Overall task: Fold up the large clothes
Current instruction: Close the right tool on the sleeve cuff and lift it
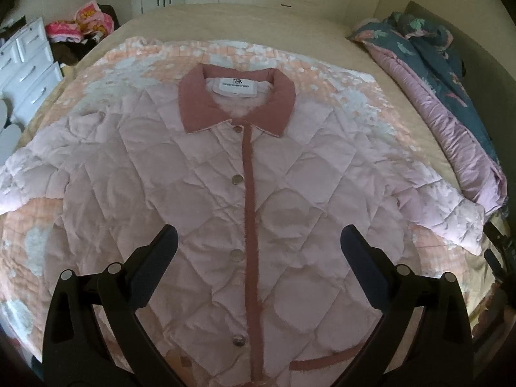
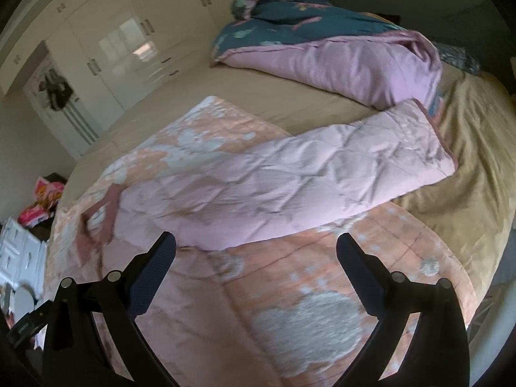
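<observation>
Bedroom bed (image 1: 338,32) holds a spread pink jacket (image 1: 180,174); left tongs (image 1: 258,242) and right tongs (image 2: 256,248) hover wide open, empty.

- We've got a pale pink quilted jacket (image 1: 200,174) lying flat, front up, collar at the far end and hem nearest us.
- It has a dusty-rose collar (image 1: 237,101), with a white label showing inside the neck.
- It's buttoned shut with silver snaps along a rose placket (image 1: 251,225) running down the middle.
- Both sleeves are spread out sideways; the right sleeve (image 2: 290,174) stretches toward the right, its cuff edged in rose.
</observation>
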The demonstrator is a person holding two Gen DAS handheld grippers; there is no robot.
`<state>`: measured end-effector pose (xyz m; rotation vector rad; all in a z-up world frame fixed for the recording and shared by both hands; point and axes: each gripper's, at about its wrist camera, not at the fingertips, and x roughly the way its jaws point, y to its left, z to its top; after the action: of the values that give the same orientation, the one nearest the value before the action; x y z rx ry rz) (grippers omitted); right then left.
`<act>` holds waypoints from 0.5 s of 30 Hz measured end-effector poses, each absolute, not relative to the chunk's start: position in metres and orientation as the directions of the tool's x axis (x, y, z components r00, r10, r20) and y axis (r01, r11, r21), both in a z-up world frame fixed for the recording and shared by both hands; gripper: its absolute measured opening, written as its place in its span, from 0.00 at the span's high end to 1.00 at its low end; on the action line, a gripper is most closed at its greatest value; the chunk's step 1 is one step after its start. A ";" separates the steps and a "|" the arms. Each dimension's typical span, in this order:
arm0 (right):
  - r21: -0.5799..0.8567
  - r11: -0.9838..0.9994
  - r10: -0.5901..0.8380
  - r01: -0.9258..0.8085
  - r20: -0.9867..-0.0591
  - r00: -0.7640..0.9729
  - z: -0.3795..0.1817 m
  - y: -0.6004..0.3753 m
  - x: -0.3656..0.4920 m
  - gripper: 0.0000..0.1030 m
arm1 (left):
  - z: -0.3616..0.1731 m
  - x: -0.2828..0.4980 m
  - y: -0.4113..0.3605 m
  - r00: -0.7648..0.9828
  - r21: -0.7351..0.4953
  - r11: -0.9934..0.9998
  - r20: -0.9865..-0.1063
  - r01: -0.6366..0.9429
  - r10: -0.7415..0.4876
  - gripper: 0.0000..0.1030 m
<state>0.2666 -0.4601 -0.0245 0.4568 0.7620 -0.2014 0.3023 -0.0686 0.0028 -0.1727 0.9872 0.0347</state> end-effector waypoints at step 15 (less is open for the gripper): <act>0.351 0.794 -0.063 0.496 -0.764 0.642 -0.075 -0.538 0.282 0.04 | -0.034 0.323 -0.104 0.495 -0.080 0.991 -0.869 -0.109 -0.016 0.08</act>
<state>0.2821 -0.5382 -0.0753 0.5811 0.8193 -0.3400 0.3226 -0.1037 -0.0336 -0.1301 1.0527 0.0567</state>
